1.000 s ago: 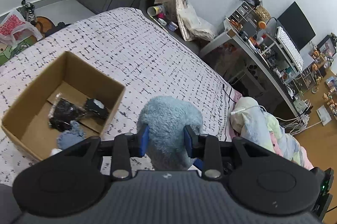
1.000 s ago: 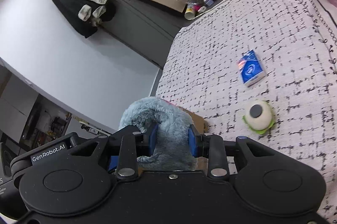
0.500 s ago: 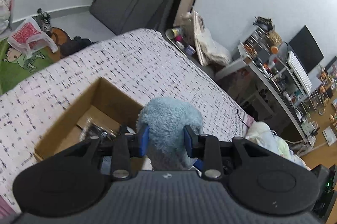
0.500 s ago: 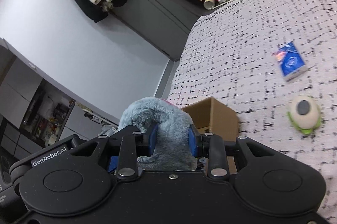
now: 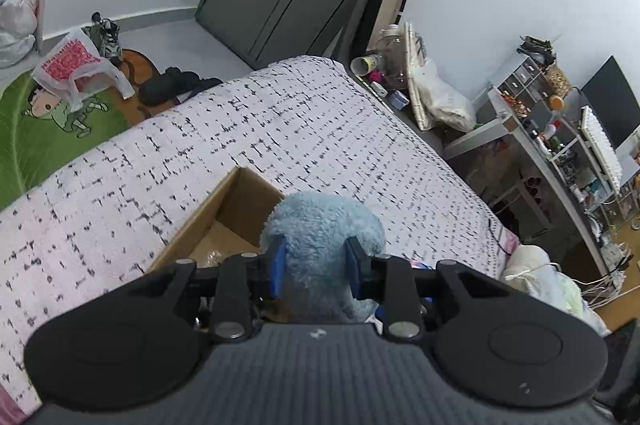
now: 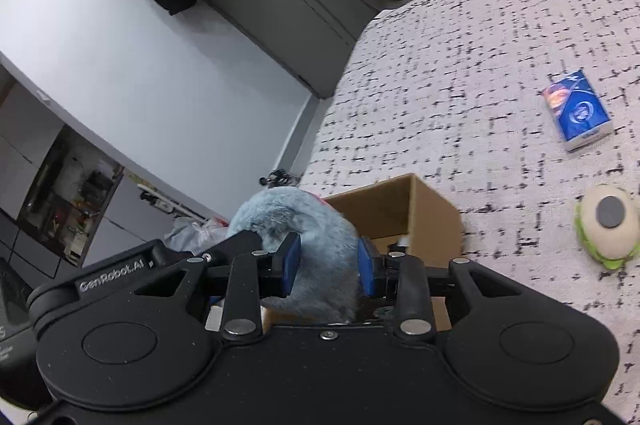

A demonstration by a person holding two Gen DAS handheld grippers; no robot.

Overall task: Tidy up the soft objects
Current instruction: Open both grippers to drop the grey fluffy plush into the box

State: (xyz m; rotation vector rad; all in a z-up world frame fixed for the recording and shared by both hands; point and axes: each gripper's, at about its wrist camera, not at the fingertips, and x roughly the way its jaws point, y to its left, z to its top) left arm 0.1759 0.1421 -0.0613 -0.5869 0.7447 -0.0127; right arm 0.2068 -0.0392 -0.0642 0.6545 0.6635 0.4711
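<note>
We hold the blue plush toy (image 5: 324, 225) with both grippers: the left gripper (image 5: 318, 263) clenches one part of it and the right gripper (image 6: 328, 261) grasps another. The toy hangs just above the open cardboard box (image 6: 394, 209) on the bed (image 5: 300, 121). A blue card pack (image 6: 578, 111) and 1 round green-rimmed plush (image 6: 608, 225) lie on the cover.

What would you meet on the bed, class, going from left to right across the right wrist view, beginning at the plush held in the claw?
Blue plush toy held in the right claw → cardboard box → blue card pack → round cream and green plush.
</note>
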